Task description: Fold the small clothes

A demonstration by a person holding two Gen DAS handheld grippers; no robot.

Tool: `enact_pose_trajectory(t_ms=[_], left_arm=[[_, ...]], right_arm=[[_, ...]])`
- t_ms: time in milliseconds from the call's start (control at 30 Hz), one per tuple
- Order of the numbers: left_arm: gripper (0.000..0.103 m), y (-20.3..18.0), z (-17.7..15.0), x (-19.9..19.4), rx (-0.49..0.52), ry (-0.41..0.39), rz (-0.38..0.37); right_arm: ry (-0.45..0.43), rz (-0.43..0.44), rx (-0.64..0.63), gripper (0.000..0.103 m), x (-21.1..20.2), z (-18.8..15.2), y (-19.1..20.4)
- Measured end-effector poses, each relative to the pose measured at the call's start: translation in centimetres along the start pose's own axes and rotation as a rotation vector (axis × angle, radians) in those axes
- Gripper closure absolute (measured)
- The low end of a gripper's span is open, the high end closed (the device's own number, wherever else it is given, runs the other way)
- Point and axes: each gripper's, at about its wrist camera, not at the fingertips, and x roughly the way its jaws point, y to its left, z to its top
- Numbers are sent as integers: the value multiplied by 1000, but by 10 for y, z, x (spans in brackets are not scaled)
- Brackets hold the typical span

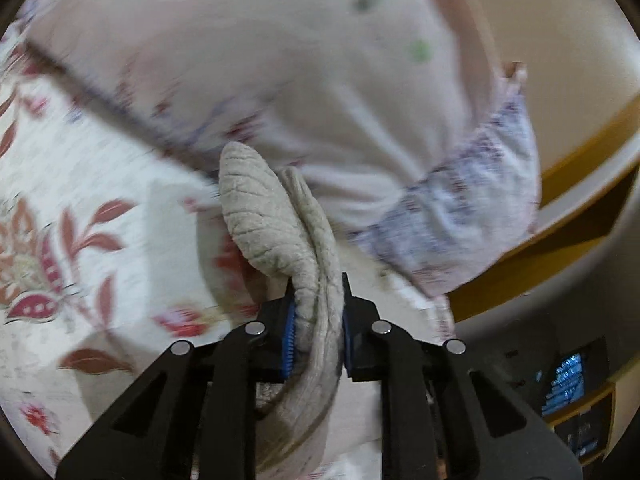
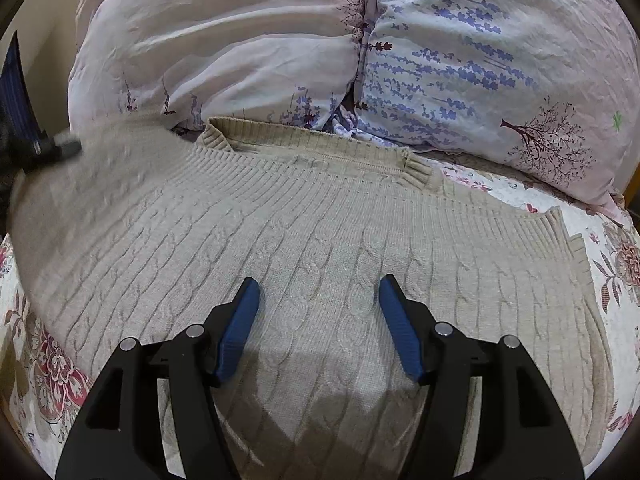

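Observation:
A beige cable-knit sweater [image 2: 320, 248] lies spread flat on the floral bed sheet [image 2: 624, 280], neckline toward the pillows. My right gripper [image 2: 318, 292] is open and empty, hovering just above the middle of the sweater. My left gripper [image 1: 318, 332] is shut on a bunched edge of the sweater [image 1: 264, 216] and holds it lifted above the sheet. It also shows at the far left edge of the right wrist view [image 2: 24, 128], blurred, at the sweater's left side.
Two large pillows stand behind the sweater, a pale pink one [image 2: 224, 44] and a lavender-print one [image 2: 500, 60]. In the left wrist view the pink pillow [image 1: 280, 60] fills the top, the floral sheet [image 1: 80, 220] is left, and a wooden bed frame [image 1: 580, 184] is right.

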Motion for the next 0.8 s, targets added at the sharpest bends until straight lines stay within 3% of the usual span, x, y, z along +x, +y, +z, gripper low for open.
enact_pose_trajectory(t_ms=[200,333,633,800], left_arm=[[87,-47,-6,15,19,-7,-106],[88,-82,-19,35,50,21,-163],[89,-147,-64,105,154,113,-211],[89,-157,-113,169,161,252,-177]], right_arm=[[-1,34,14,39,-3,1,-7],[-28,126,184,39,-25,2,-47],[-67,12,366,38,-66,-32,-131],[-80,-24,446,39,-78,-51,-163]])
